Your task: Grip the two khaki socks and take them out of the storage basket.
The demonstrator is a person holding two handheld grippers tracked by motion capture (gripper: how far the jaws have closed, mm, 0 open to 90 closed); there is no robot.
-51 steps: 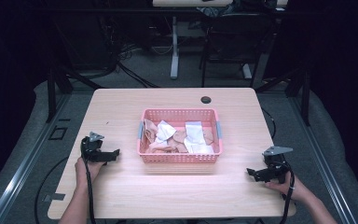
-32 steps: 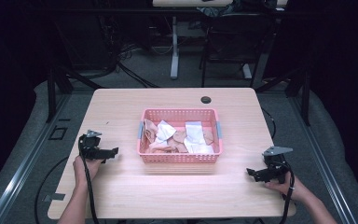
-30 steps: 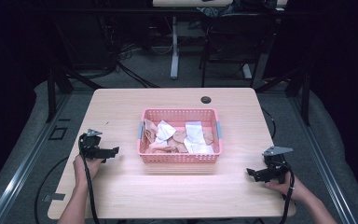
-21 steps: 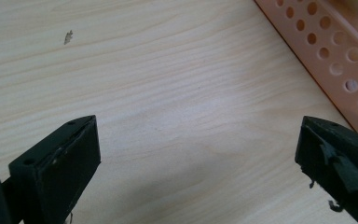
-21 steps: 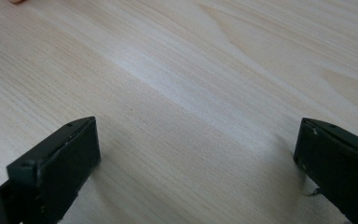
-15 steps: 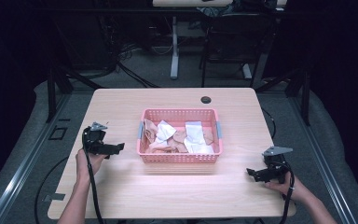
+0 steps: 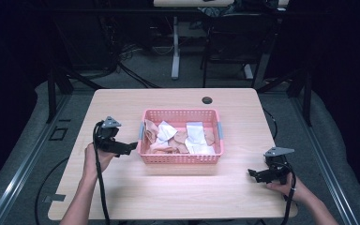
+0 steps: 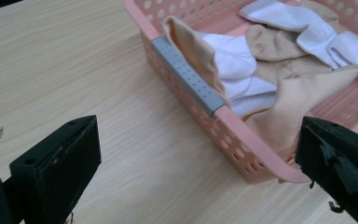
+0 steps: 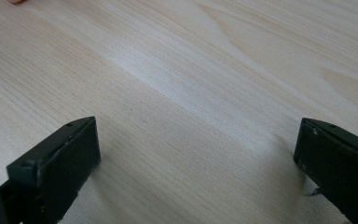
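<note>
The left gripper point(image 7: 132, 146) stands with jaws wide apart and empty, just short of the pink basket point(image 8: 242, 135), whose near corner lies between them. Over the grey handle point(image 8: 186, 77) ahead drapes a beige sock point(image 8: 193, 49), with more socks point(image 8: 307, 32) heaped beyond. They look soft, light and limp, so a pinch on that raised fold should lift one cleanly. The right gripper point(image 7: 252, 173) rests apart over bare surface point(image 9: 177, 93), jaws spread, holding nothing.
</note>
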